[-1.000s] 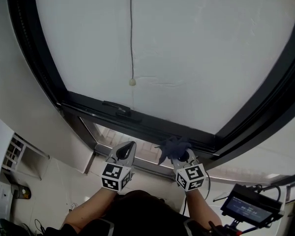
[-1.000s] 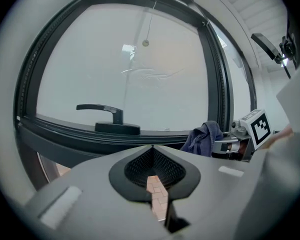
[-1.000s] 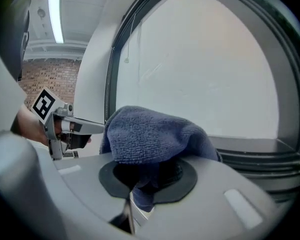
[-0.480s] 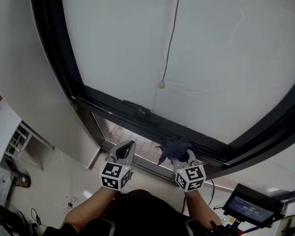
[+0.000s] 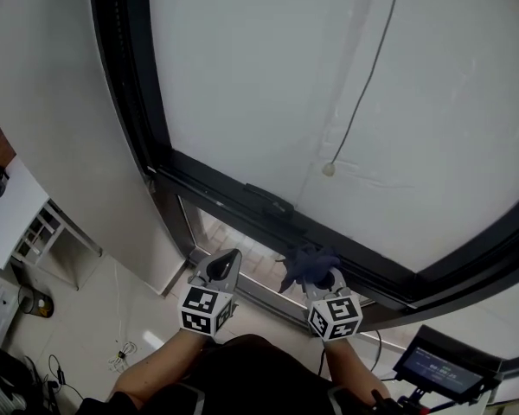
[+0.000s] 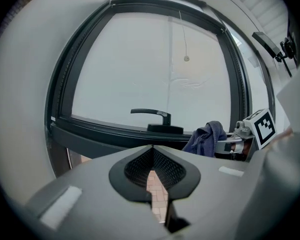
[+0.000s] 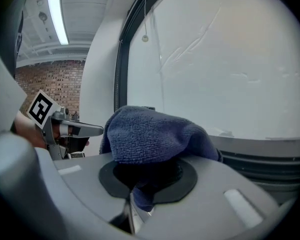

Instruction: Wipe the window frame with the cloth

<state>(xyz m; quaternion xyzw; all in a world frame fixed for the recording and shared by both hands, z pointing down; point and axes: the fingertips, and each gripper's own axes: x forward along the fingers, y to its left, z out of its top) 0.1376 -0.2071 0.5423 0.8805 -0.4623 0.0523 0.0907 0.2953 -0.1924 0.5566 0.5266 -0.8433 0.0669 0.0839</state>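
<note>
The dark window frame [image 5: 233, 199] runs slantwise across the head view, with its black handle [image 5: 270, 200] on the lower bar. My right gripper [image 5: 320, 277] is shut on a dark blue cloth [image 5: 306, 263], held just below that bar, right of the handle. In the right gripper view the cloth [image 7: 155, 131] bunches over the jaws and hides the tips. My left gripper [image 5: 221, 266] hangs beside it, shut with nothing in it, below the handle [image 6: 155, 115]. The left gripper view also shows the cloth [image 6: 208, 137] at the right.
A blind cord with a bead [image 5: 329, 169] hangs in front of the pale pane. A white wall [image 5: 60, 111] borders the frame on the left. Below stand a white shelf unit [image 5: 41, 233] and, at lower right, a small screen [image 5: 445, 366]. Cables lie on the floor [image 5: 117, 353].
The head view has swung left, so the frame, handle and cord bead sit further right in it. Both grippers stay in the same place, the cloth still held.
</note>
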